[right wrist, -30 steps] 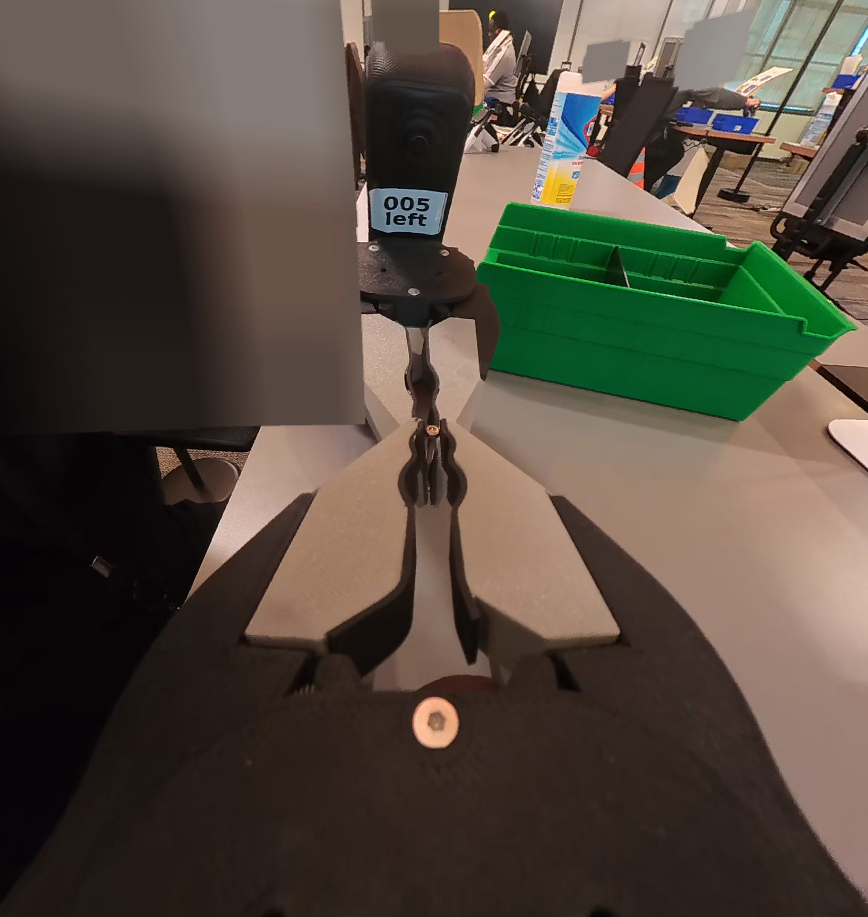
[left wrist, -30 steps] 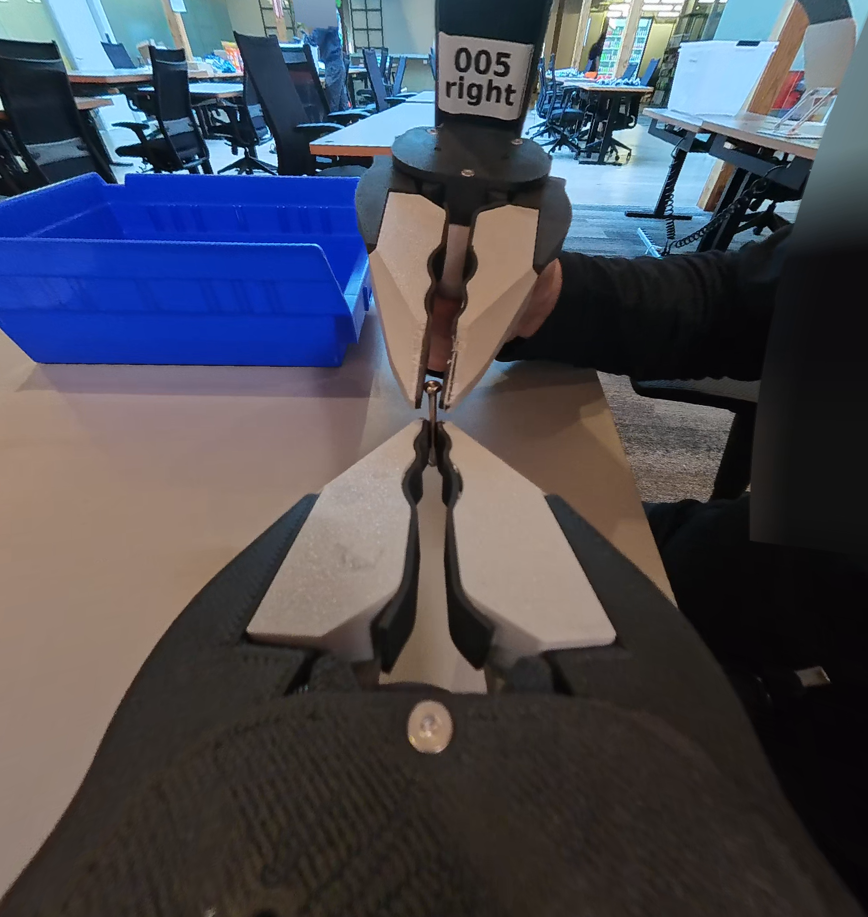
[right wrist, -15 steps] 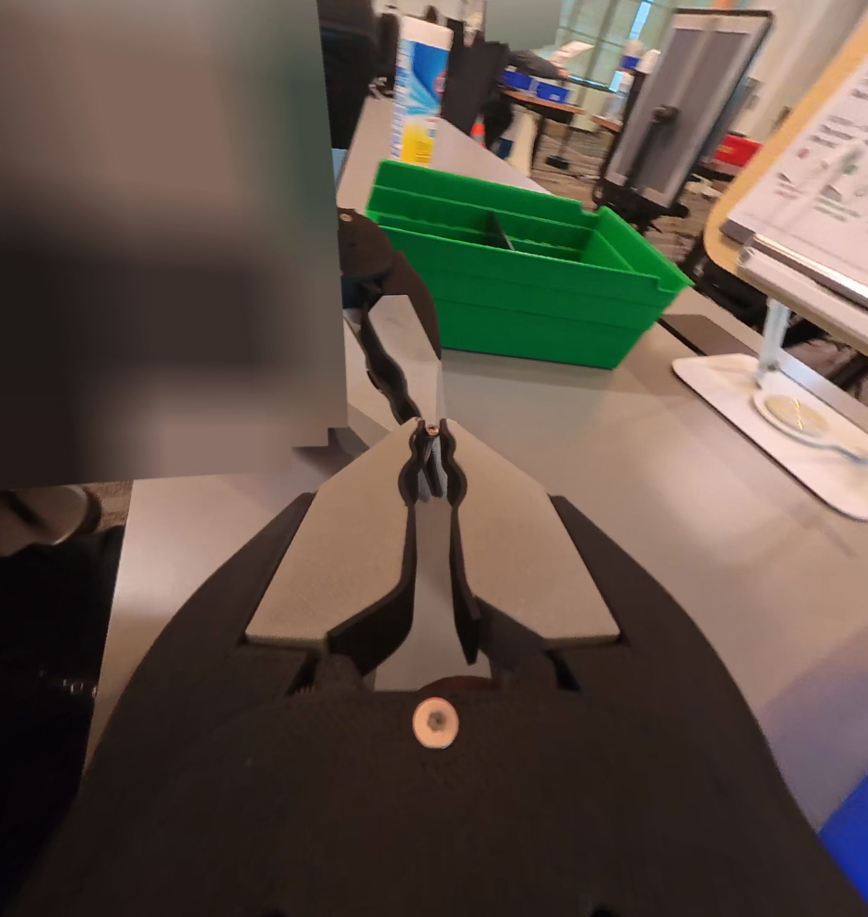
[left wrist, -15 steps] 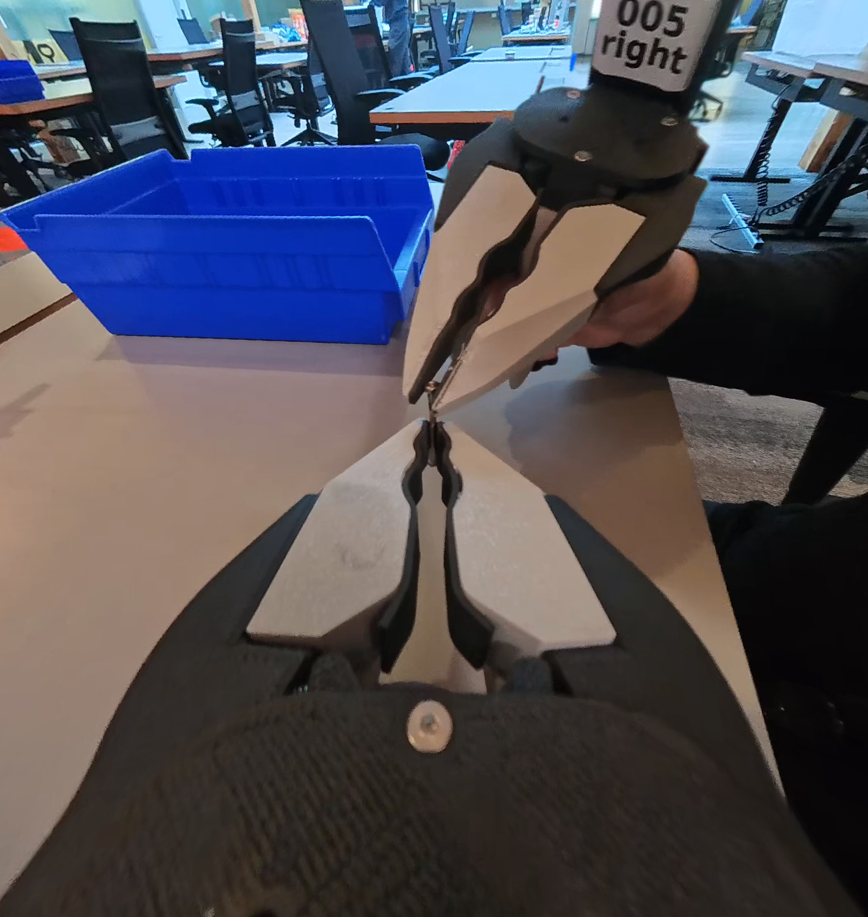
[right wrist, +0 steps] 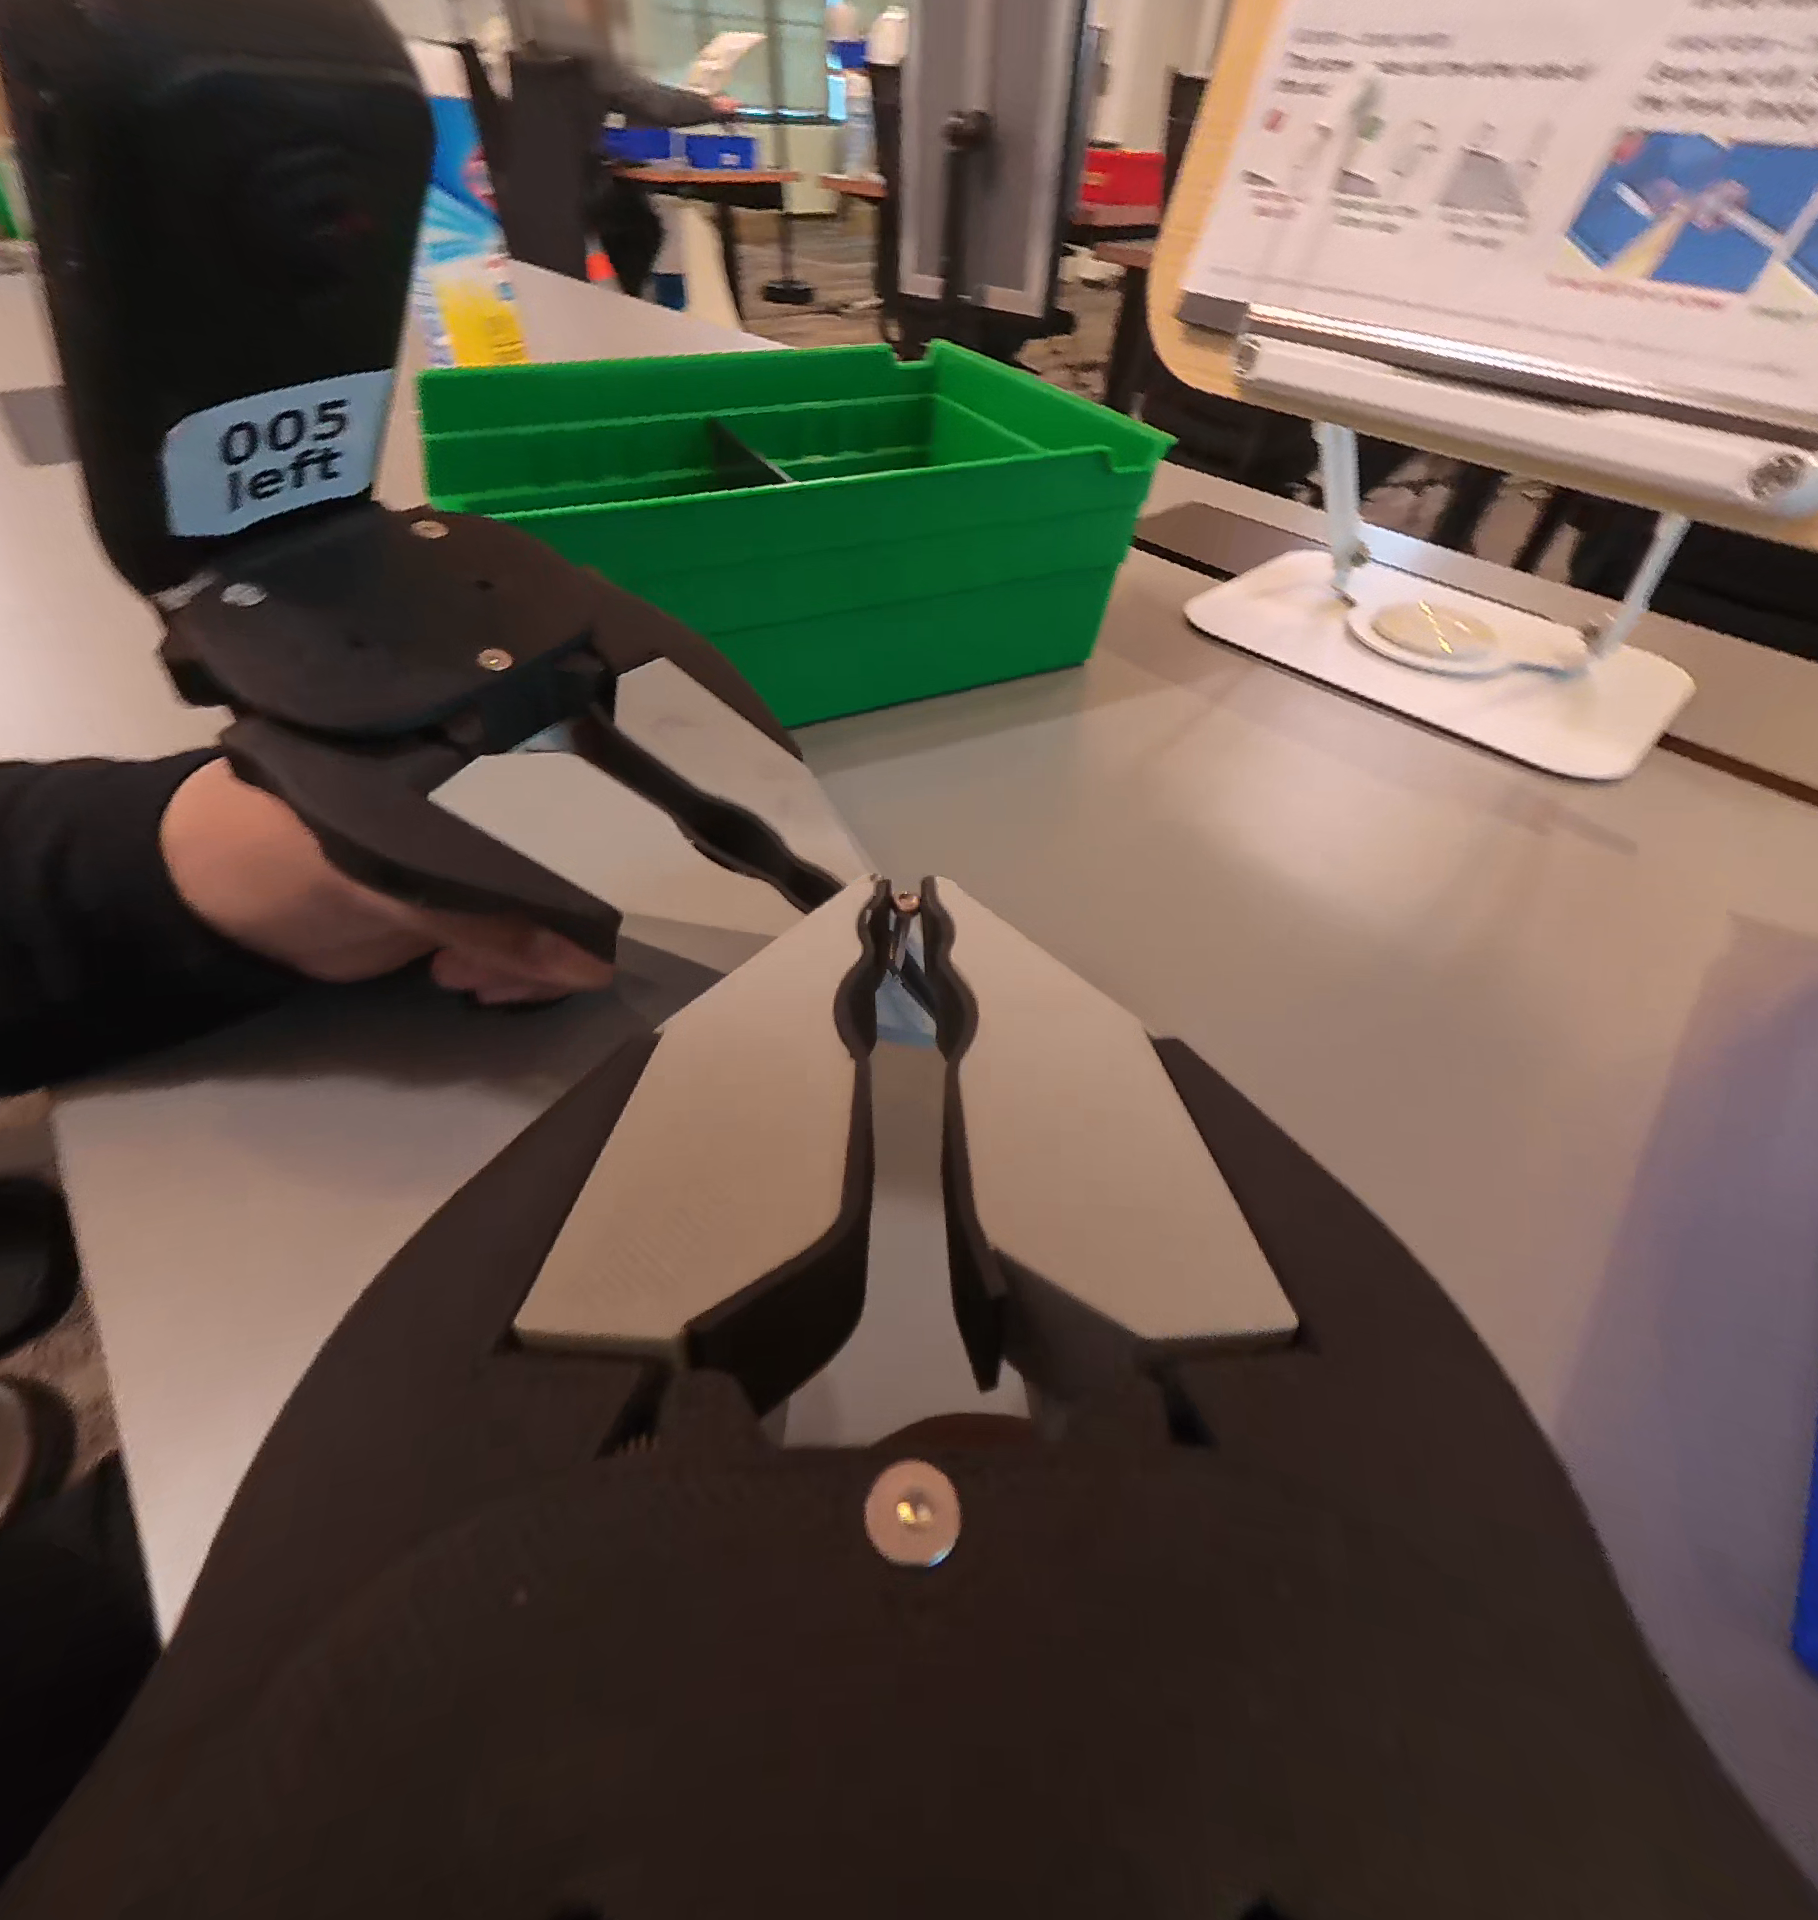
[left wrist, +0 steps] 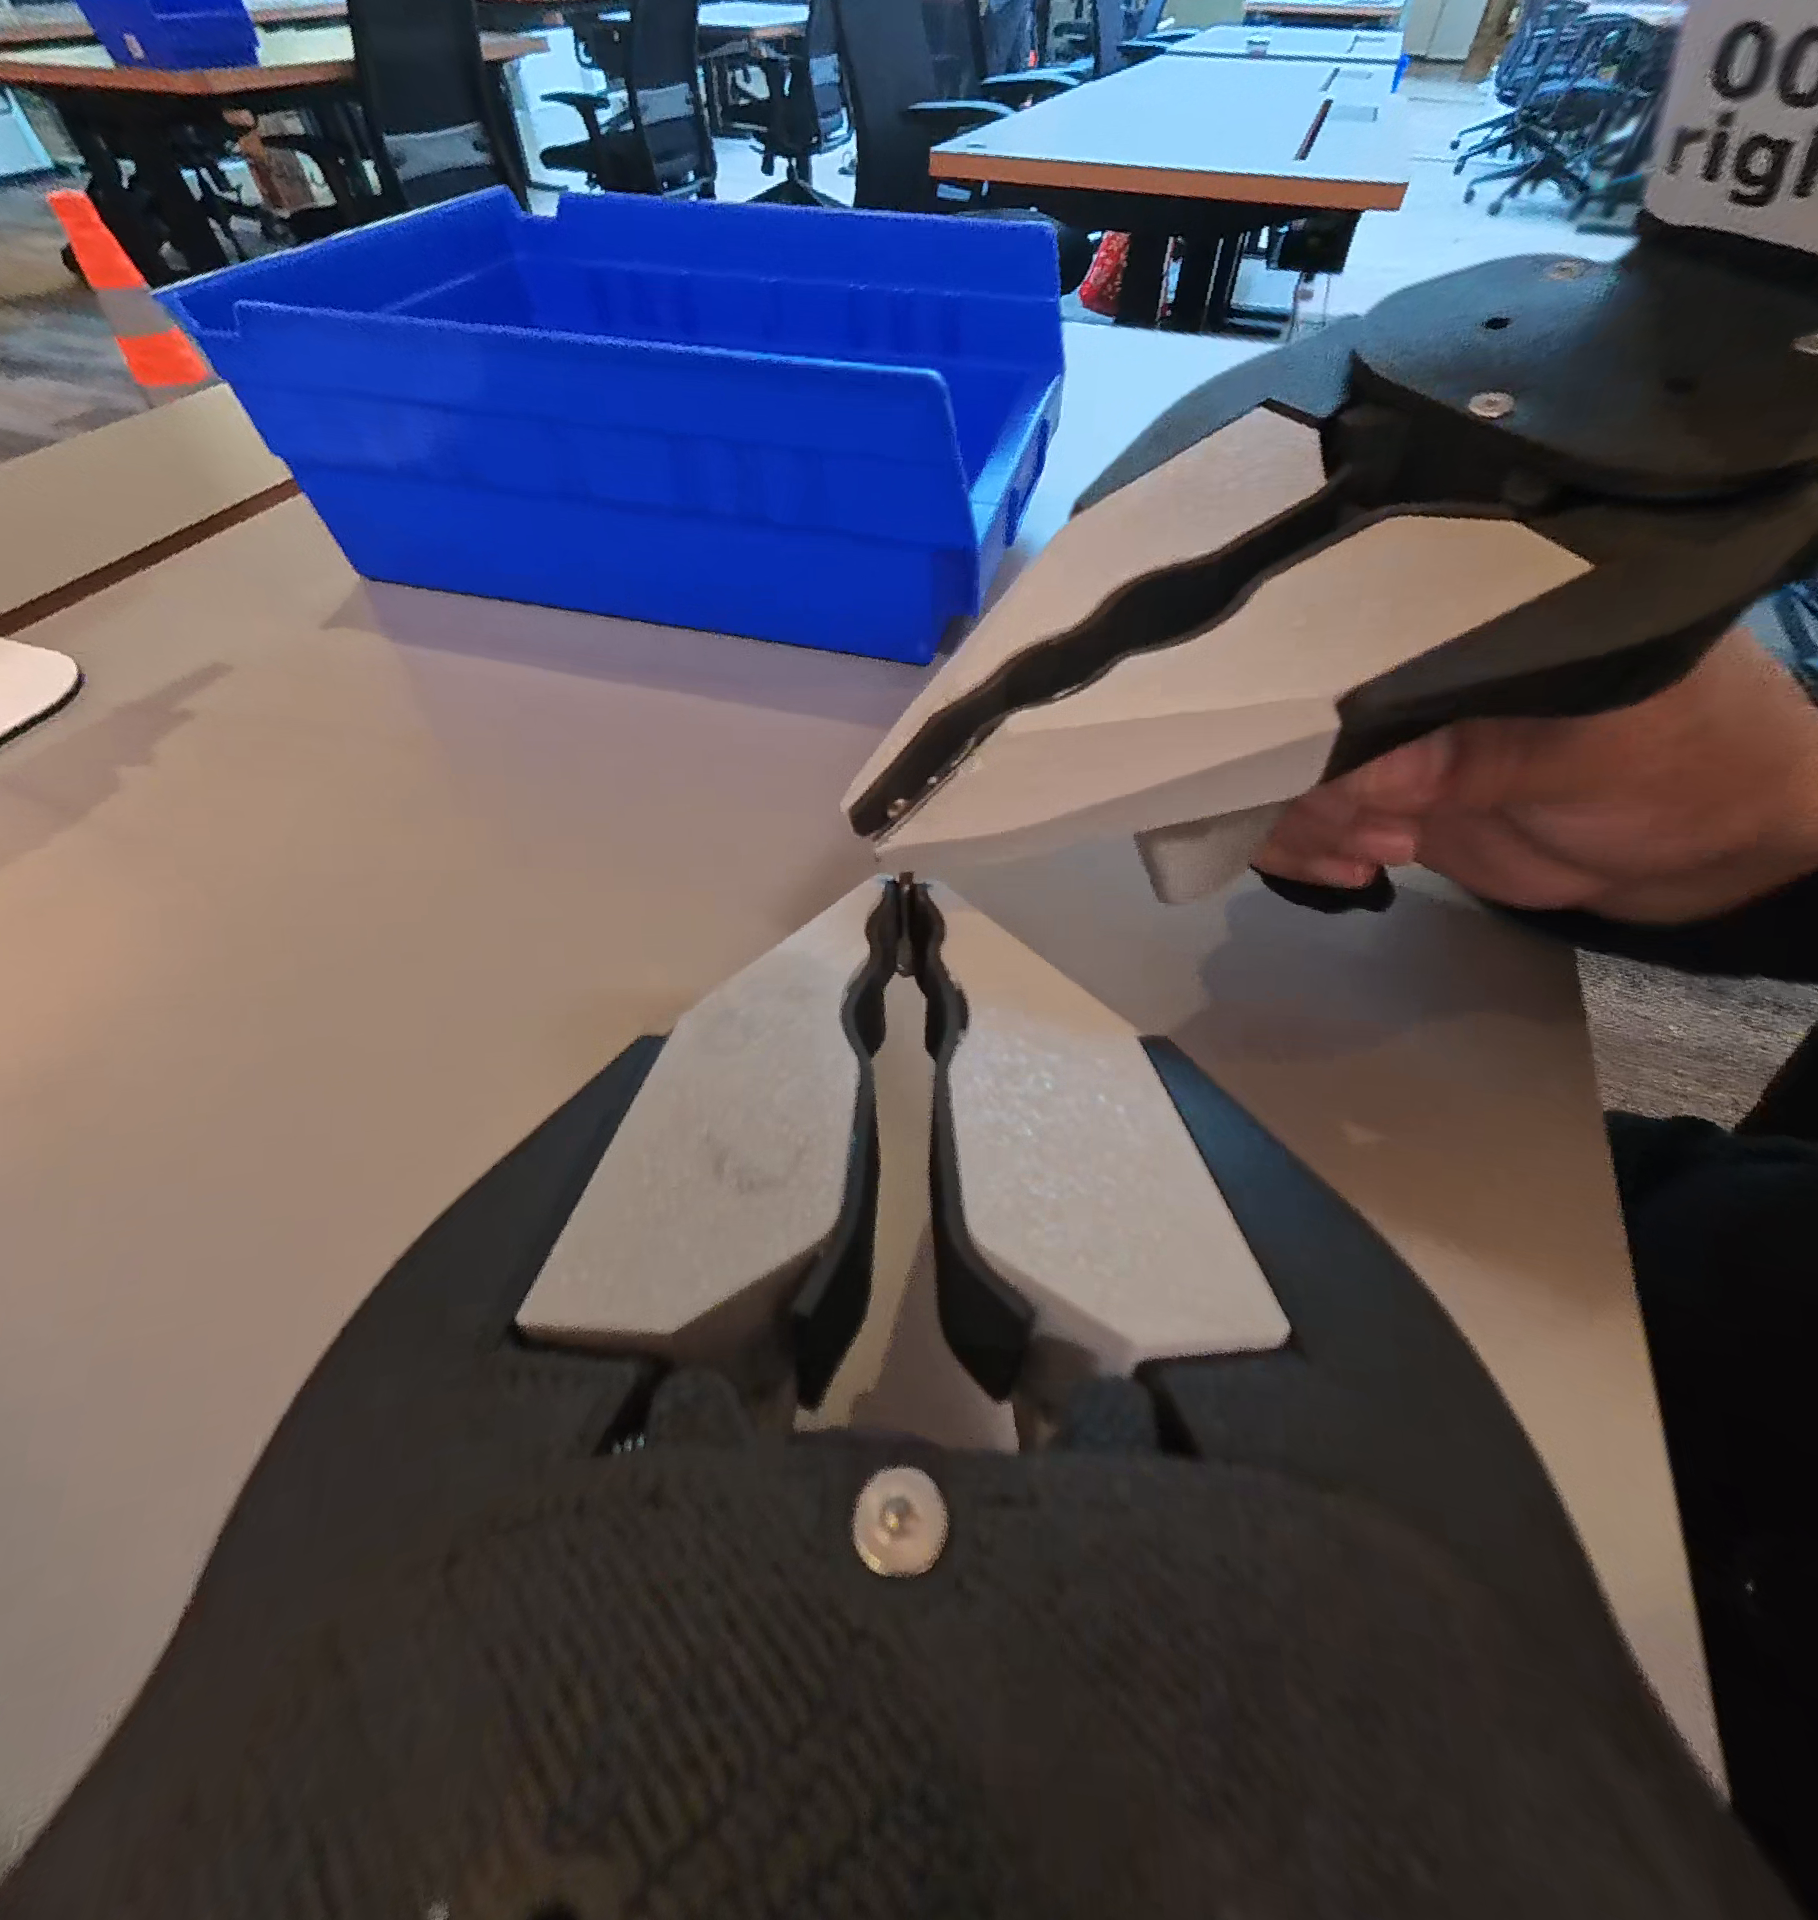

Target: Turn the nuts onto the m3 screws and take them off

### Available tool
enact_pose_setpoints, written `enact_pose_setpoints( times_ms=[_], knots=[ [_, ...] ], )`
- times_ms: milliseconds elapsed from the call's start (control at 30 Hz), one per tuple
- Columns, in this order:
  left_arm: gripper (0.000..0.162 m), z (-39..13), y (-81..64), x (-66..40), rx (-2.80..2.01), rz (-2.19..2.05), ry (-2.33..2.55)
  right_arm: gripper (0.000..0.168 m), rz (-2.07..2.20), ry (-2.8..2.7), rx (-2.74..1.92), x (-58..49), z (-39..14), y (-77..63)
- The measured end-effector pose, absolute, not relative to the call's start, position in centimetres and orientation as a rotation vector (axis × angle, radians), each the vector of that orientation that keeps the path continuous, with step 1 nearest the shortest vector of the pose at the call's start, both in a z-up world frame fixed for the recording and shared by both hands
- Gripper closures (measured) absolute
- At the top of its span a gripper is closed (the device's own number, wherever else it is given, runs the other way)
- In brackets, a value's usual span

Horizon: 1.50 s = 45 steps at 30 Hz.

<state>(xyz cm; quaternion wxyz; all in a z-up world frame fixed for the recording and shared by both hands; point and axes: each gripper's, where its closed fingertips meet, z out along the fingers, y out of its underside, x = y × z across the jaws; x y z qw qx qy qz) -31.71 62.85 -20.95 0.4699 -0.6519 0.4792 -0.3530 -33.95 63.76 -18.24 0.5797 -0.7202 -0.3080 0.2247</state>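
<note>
My left gripper (left wrist: 903,902) is shut on a thin dark screw (left wrist: 903,933) that stands up between its fingertips. My right gripper (right wrist: 905,900) is shut on a small silver nut (right wrist: 907,902) at its very tips. The two grippers meet tip to tip a little above the grey table (left wrist: 365,883). In the left wrist view the right gripper (left wrist: 884,831) comes in from the upper right, tilted over, with the nut (left wrist: 896,802) as a glint between its fingers. In the right wrist view the left gripper (right wrist: 848,883) comes in from the left. How far the nut sits on the screw is hidden.
A blue bin (left wrist: 656,436) stands behind the grippers on one side. A green divided bin (right wrist: 780,540) stands on the other. A white stand (right wrist: 1445,644) bears an instruction sheet (right wrist: 1507,208). A person's hands (left wrist: 1559,810) hold both grippers. The table edge (left wrist: 1611,1143) is close. The tips of both grippers are at nearly the same place.
The right gripper has swung from pointing straight at the left gripper to lying tilted far to one side, tips still on the screw. Both stay shut.
</note>
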Motion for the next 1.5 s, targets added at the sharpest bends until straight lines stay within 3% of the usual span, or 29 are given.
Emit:
enact_pose_setpoints(
  times_ms=[167,367,567,1500],
  knots=[
    [0.162,-20.9,62.9,-31.7,-1.608,-0.888,1.163,0.164,0.516,-0.694,-1.694,-34.2,-18.5,64.0],
    [0.162,-20.8,62.8,-31.8,-1.605,-0.909,1.159,0.145,0.620,-0.718,-1.596,-33.5,-16.8,62.9],
    [0.162,-20.5,62.3,-31.6,-1.574,-0.951,1.175,0.155,0.709,-0.919,-1.473,-31.7,-15.4,61.0],
    [0.162,-17.5,56.0,-30.6,-1.223,-1.201,1.374,0.160,1.015,-1.445,-1.157,-33.5,-15.4,55.6]
  ],
)
